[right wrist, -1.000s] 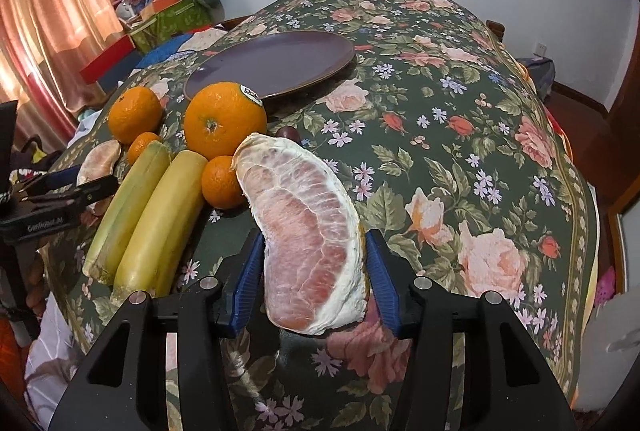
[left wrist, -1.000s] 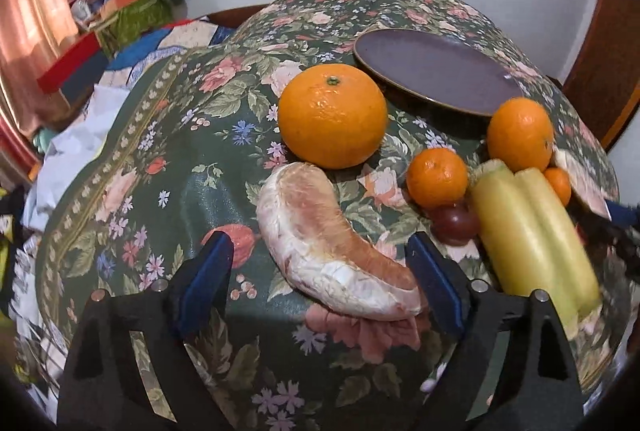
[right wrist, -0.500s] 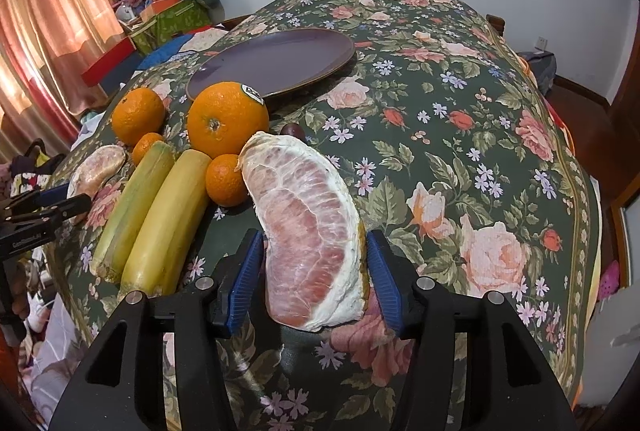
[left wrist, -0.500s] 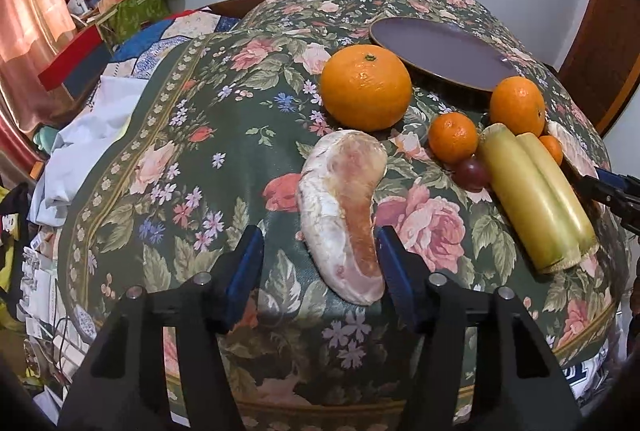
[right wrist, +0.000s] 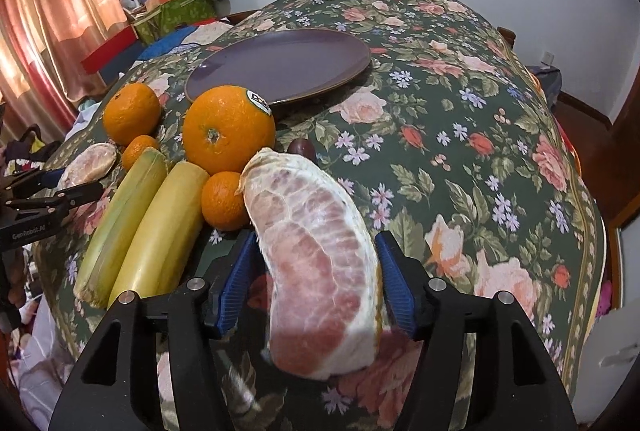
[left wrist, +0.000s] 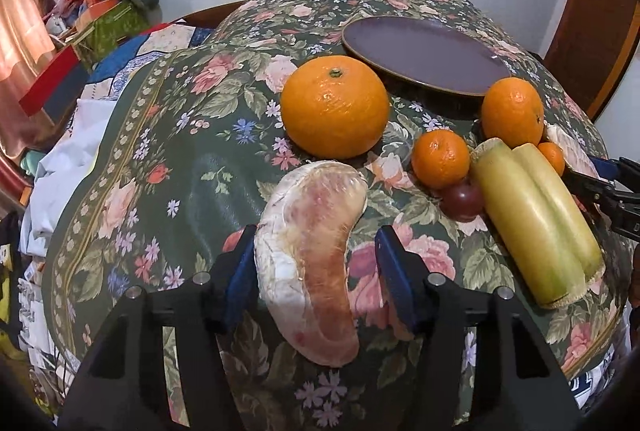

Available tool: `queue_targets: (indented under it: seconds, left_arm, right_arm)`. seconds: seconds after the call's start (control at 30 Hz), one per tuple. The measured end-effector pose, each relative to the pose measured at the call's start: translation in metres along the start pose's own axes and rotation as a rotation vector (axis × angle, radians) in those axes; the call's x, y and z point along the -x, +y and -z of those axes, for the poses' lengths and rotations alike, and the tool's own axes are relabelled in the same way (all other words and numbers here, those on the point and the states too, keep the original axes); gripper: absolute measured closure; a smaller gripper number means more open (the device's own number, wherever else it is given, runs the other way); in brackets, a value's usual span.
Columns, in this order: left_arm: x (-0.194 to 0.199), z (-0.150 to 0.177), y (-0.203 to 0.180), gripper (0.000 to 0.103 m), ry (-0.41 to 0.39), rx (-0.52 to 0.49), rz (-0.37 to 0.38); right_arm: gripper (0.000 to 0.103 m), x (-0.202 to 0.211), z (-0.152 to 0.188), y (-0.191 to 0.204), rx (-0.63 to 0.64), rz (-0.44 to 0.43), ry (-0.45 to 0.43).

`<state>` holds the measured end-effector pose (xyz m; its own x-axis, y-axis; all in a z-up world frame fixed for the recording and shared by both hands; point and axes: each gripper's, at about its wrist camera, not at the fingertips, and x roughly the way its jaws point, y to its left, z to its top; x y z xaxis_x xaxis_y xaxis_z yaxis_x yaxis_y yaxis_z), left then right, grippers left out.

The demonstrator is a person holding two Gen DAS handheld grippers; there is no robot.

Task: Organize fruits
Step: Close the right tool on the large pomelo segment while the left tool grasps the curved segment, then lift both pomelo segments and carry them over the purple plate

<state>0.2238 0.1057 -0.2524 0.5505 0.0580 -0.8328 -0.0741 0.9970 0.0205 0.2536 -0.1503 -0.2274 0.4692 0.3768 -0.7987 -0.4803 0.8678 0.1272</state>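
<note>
Fruit sits in a bunch on your flowery table (right wrist: pixel 460 159). Your left claw (left wrist: pixel 316 263) has a pomelo piece (left wrist: pixel 312 255) between its blue pads; the left pad touches it, but at the right pad you cannot tell if it touches, so you cannot tell if the claw is clamped. Your right claw (right wrist: pixel 316 271) has a bigger pomelo slice (right wrist: pixel 320 263) between its pads, and the pads look pressed on both sides, so it is clamped on the slice.

From your left camera, the big orange (left wrist: pixel 335 106) is at 12 o'clock from the piece. The purple plate (left wrist: pixel 424 55) is at 1 o'clock, behind the orange. A small orange (left wrist: pixel 440 159) and a dark grape (left wrist: pixel 462 201) touch each other at 2 o'clock. Two yellow corn cobs (left wrist: pixel 536 219) lie side by side at 3 o'clock. Another orange (left wrist: pixel 513 111) is behind them, near the plate.

From your right camera, an orange with a sticker (right wrist: pixel 229 129) is at 11 o'clock from the slice. A little orange (right wrist: pixel 224 201) touches the slice's top left edge.
</note>
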Motion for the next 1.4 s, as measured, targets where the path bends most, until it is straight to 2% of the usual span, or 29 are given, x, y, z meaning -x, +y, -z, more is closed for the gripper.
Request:
queue_targets:
  seconds: [0.23,0.43,0.6,0.87,1.17,1.4]
  left_arm:
    - [-0.005,-0.006,-0.001,0.046,-0.004,0.012,-0.009]
    - [0.001,-0.004,0.0,0.061,0.001,0.026,-0.008]
    - [0.013,0.002,-0.002,0.063,-0.001,0.031,0.004]
    - [0.047,-0.004,-0.007,0.063,-0.087,0.044,0.031]
    - [0.081,-0.03,-0.022,0.063,-0.196,0.026,0.079]
    - [0.091,-0.053,-0.035,0.063,-0.255,0.007,0.113]
  right_arm:
    - [0.048,-0.002,-0.001,0.002,0.015,0.015,-0.015]
    - [0.052,0.007,0.002,0.001,-0.002,0.006,-0.029]
    - [0.052,0.02,0.0,0.003,-0.007,0.02,-0.063]
    - [0.052,0.045,-0.008,0.007,-0.004,0.037,-0.125]
    - [0.052,0.069,-0.026,0.01,0.005,0.051,-0.206]
    - [0.052,0.077,-0.045,0.009,-0.006,0.047,-0.269]
